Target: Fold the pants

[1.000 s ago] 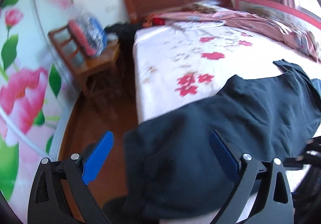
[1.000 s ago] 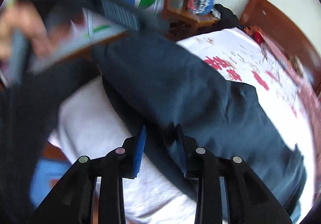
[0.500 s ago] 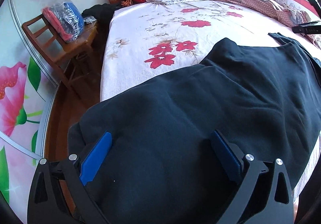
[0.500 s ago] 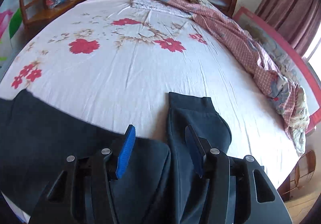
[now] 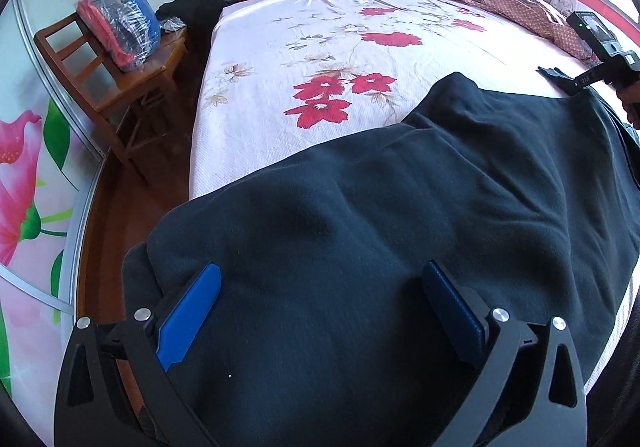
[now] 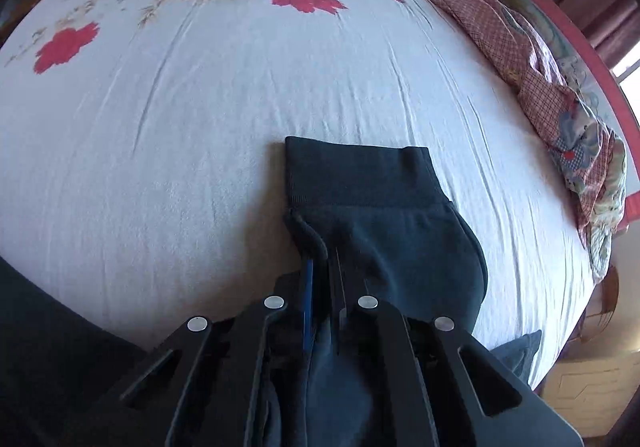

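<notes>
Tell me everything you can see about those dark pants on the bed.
The pants are dark navy, a soft fleece-like knit, spread across the near edge of the flowered bed sheet. A leg ends in a ribbed cuff lying flat. The right gripper is shut on a fold below that cuff; the left gripper stands open over the cloth.

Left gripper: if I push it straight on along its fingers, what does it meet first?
Most likely the dark pants: the left gripper stands open right above the fabric spread on the bed. Depth is uncertain.
</notes>
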`<state>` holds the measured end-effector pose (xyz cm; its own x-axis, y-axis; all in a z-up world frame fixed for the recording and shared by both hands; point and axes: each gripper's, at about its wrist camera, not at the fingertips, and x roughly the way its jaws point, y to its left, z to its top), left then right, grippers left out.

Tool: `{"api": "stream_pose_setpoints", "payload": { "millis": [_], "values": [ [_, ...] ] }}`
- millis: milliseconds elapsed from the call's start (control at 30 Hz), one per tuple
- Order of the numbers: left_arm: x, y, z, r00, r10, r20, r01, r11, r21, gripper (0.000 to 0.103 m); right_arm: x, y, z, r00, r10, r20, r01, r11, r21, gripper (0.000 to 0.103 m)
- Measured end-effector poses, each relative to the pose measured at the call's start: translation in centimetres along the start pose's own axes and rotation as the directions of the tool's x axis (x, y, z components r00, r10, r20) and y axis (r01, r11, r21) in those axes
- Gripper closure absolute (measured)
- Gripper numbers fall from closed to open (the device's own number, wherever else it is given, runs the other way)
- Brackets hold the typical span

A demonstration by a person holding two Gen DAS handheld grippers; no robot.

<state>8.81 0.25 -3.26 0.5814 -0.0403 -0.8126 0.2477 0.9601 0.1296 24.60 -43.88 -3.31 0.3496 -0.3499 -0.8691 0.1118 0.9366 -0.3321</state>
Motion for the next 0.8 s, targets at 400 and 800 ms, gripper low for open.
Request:
{"api": "stream_pose_setpoints", "payload": {
  "millis": [400,800],
  "values": [
    [-0.2,0.0,0.2,1.0,-0.008,0.01,0.008,0.999,0.052,0.002,-12.7,-20.1,-10.7,0.949,0.001,0.316,-0.181,0.823,0.539,0.098],
    [0.5,0.8,0.7,0.994,-0.11,-0.026,0.112,0.989,0.101,0.002,0.9,-25.9,-29.6,0.959,0.131,0.251,-0.282,0.4,0.872,0.098]
  ]
}}
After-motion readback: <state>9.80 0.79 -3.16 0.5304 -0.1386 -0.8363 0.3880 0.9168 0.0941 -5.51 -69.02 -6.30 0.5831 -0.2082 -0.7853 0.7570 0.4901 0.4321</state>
